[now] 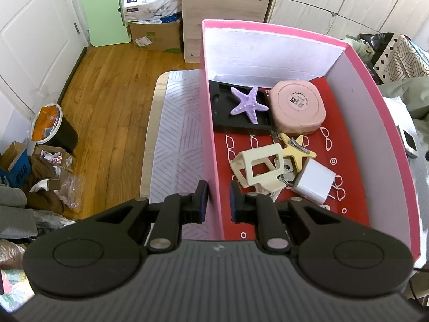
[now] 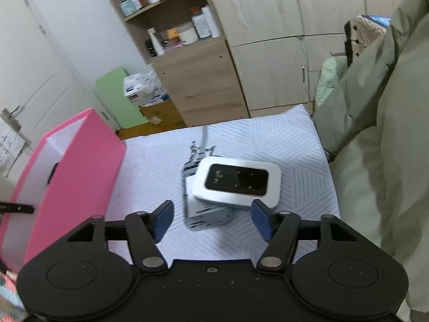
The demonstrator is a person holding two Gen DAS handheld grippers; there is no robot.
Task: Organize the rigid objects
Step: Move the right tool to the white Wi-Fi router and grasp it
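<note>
R gripper (image 2: 211,218) is hanging jaws wide, nothing gripped; white pocket router (image 2: 237,183) is lying just ahead between its fingertips, on a box. L gripper (image 1: 217,201) is clamping pink box (image 1: 211,139) wall.

green board (image 1: 103,9) leaning by white door (image 1: 32,40), cardboard box (image 1: 156,36) beside it, bin (image 1: 53,128) on wood floor (image 1: 107,107)
</note>
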